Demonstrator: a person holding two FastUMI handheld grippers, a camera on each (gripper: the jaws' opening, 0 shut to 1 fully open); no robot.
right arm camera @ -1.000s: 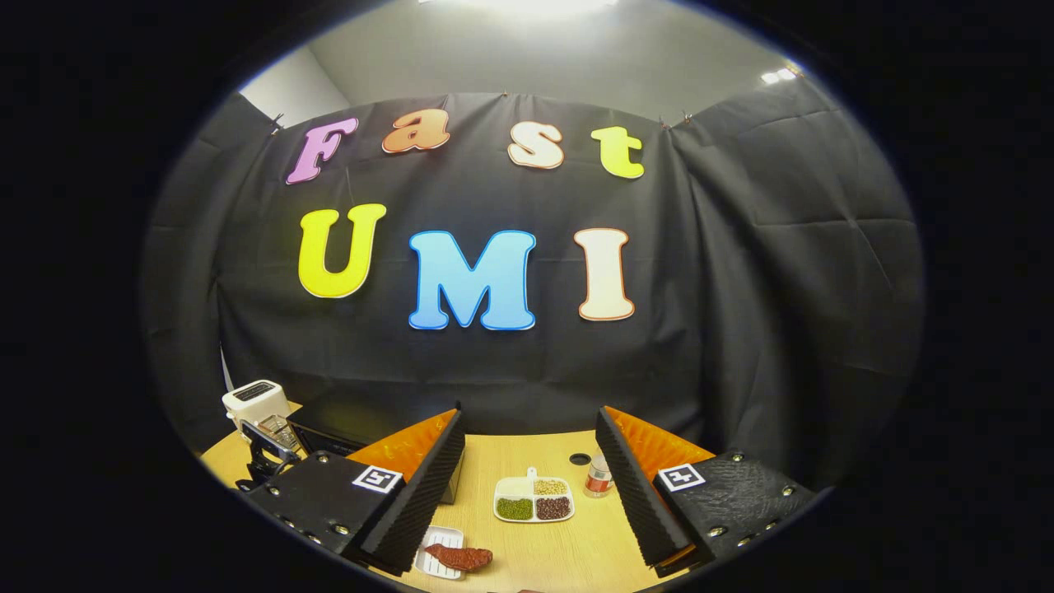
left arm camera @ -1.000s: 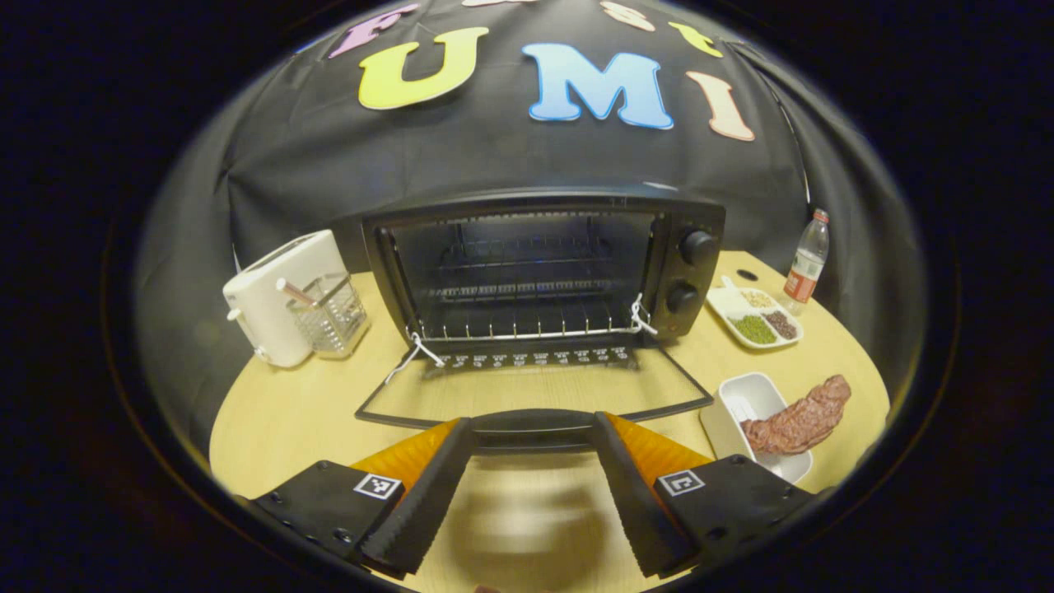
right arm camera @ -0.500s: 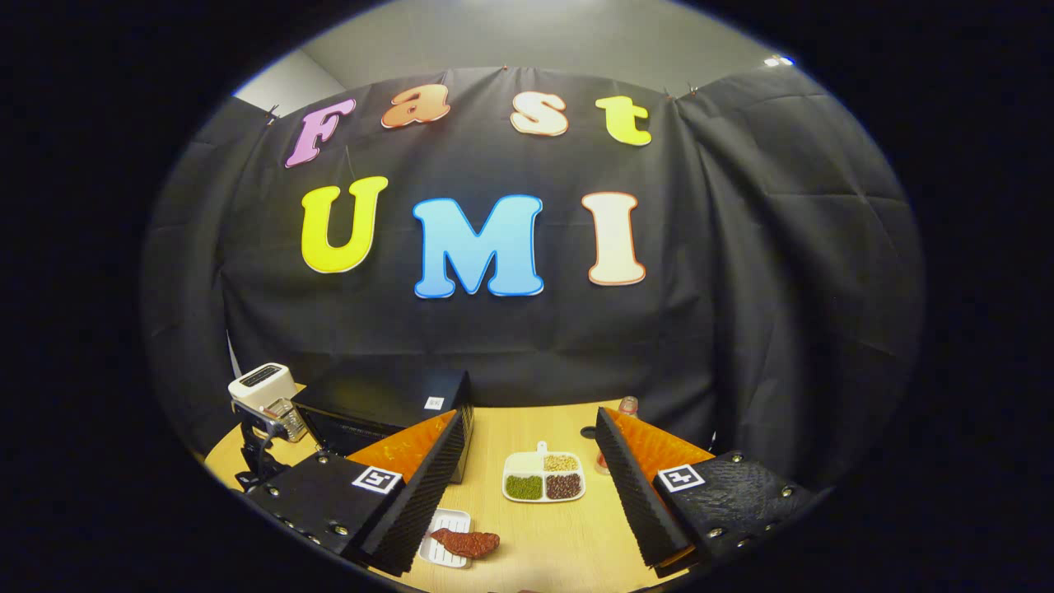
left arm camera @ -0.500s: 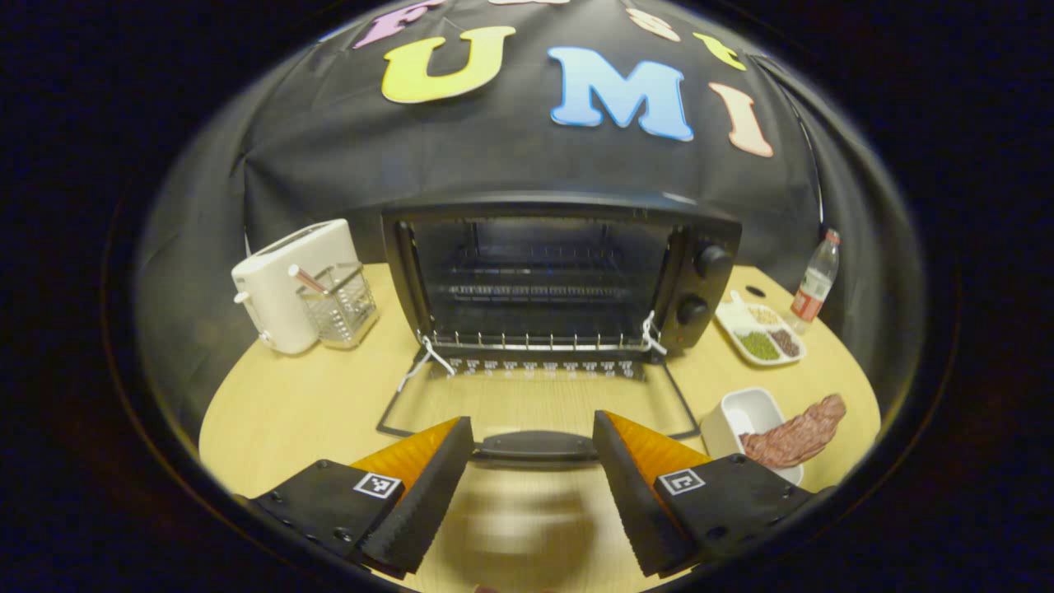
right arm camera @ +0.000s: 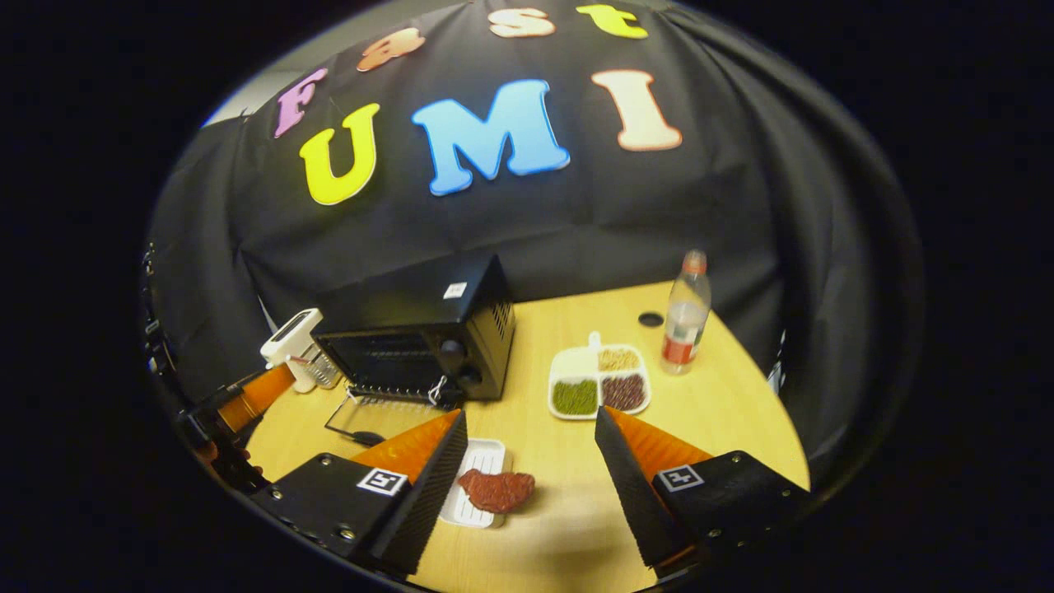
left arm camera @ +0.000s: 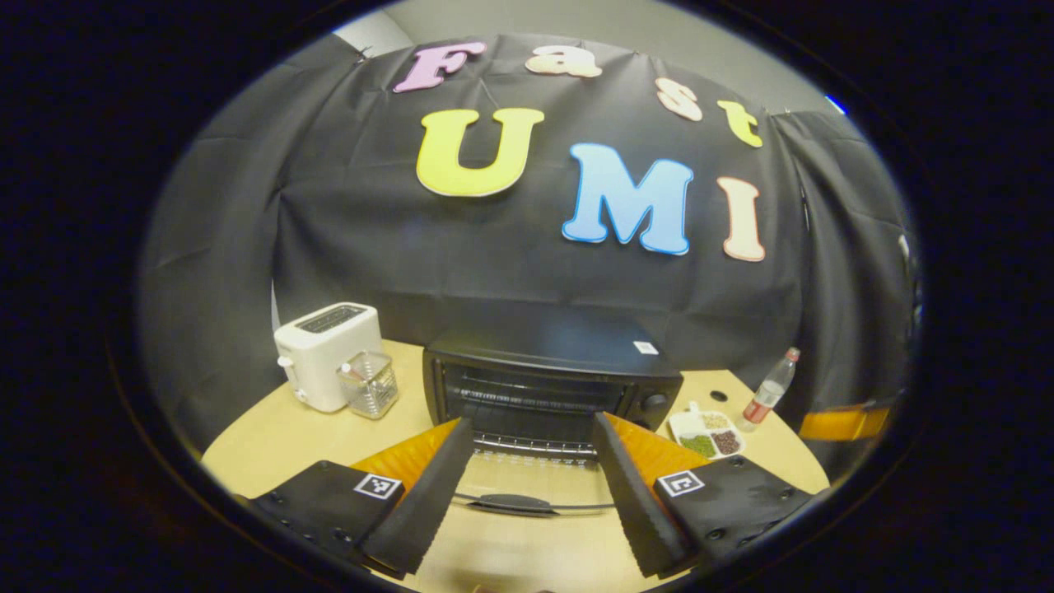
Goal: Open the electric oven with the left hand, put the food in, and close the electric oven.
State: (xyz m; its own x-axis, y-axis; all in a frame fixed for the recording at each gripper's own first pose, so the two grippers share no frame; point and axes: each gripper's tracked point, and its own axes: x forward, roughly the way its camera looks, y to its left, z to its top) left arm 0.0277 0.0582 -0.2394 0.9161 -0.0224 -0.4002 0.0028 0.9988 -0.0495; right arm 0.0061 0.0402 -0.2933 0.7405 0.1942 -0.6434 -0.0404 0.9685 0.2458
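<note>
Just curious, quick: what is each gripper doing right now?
Left gripper: open, holding nothing.
Right gripper: open, holding nothing, above the meat.

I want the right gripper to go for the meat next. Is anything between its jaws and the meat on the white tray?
Nothing visible. The right gripper is open, and the meat lies on the white tray just ahead, between its fingers, with bare table around it.

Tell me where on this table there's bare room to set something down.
Bare wood lies right of the meat, in front of the divided dish, and out past the bottle toward the table edge. Another patch sits in front of the toaster. It is crowded before the oven, where the open door and white tray lie.
</note>
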